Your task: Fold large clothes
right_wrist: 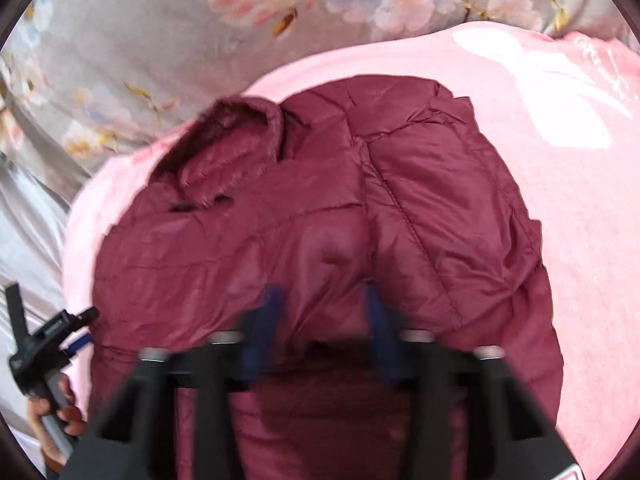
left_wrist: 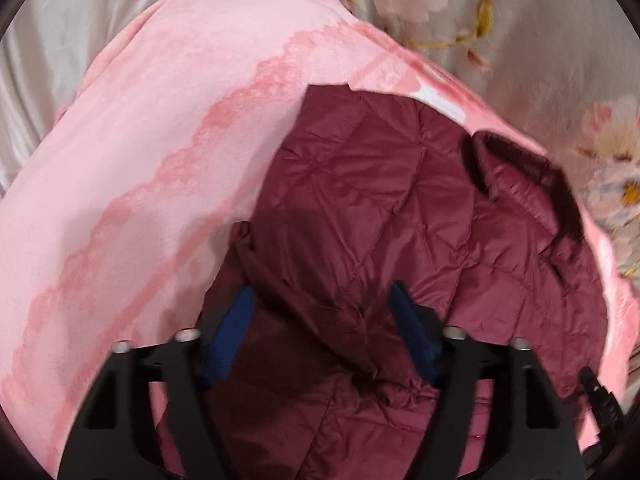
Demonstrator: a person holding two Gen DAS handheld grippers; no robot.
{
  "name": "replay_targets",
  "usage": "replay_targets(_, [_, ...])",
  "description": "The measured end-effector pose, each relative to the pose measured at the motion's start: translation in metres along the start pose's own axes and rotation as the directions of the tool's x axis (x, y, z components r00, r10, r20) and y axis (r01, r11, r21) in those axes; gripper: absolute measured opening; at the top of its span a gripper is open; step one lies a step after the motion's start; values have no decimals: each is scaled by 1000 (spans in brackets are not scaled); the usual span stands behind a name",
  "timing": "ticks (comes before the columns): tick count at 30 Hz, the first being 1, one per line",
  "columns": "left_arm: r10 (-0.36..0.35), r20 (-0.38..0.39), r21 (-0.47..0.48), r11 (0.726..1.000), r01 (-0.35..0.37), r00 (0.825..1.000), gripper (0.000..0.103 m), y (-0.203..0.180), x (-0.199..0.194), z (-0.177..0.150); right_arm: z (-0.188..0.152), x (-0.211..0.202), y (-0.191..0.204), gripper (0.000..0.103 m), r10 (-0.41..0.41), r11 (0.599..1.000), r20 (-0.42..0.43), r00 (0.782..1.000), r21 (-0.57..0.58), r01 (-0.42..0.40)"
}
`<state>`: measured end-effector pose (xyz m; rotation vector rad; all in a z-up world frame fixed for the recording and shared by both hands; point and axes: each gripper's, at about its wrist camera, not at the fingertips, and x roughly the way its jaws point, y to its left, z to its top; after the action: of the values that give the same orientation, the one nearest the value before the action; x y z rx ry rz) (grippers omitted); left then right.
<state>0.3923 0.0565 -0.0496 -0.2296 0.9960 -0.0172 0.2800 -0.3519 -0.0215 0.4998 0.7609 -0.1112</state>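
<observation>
A maroon quilted puffer jacket (left_wrist: 380,208) lies on a pink blanket (left_wrist: 140,140). My left gripper (left_wrist: 322,300) is open, its blue pads on either side of a raised fold of the jacket, just above it. In the right wrist view the jacket (right_wrist: 320,208) fills the middle, its hood (right_wrist: 228,148) at the upper left. My right gripper (right_wrist: 322,300) is open over the jacket's lower part, blurred by motion. The left gripper (right_wrist: 52,340) also shows at the left edge of the right wrist view, held by a hand.
The pink blanket (right_wrist: 560,200) lies on a grey floral bedsheet (right_wrist: 140,40), which also shows in the left wrist view (left_wrist: 540,40). A pale satin sheet (left_wrist: 36,80) lies at the left. The right gripper's tip (left_wrist: 600,396) shows at the lower right.
</observation>
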Motion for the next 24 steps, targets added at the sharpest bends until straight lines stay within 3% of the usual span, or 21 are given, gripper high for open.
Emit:
replay_targets(3, [37, -7, 18, 999, -37, 999, 35, 2, 8, -5, -5, -42, 9, 4, -4, 998, 137, 991, -58, 13])
replay_targets(5, [73, 22, 58, 996, -74, 997, 27, 1, 8, -12, -10, -45, 11, 3, -56, 993, 158, 986, -98, 72])
replay_targets(7, [89, 49, 87, 992, -93, 995, 27, -1, 8, -19, -19, -24, 9, 3, -126, 981, 110, 986, -136, 140])
replay_targets(10, [130, 98, 135, 980, -143, 987, 27, -7, 9, -31, -28, -2, -1, 3, -142, 981, 46, 989, -126, 147])
replay_targets(24, [202, 168, 194, 953, -233, 965, 27, -20, 12, -39, -37, 8, 0, 4, -166, 974, 49, 985, -149, 172])
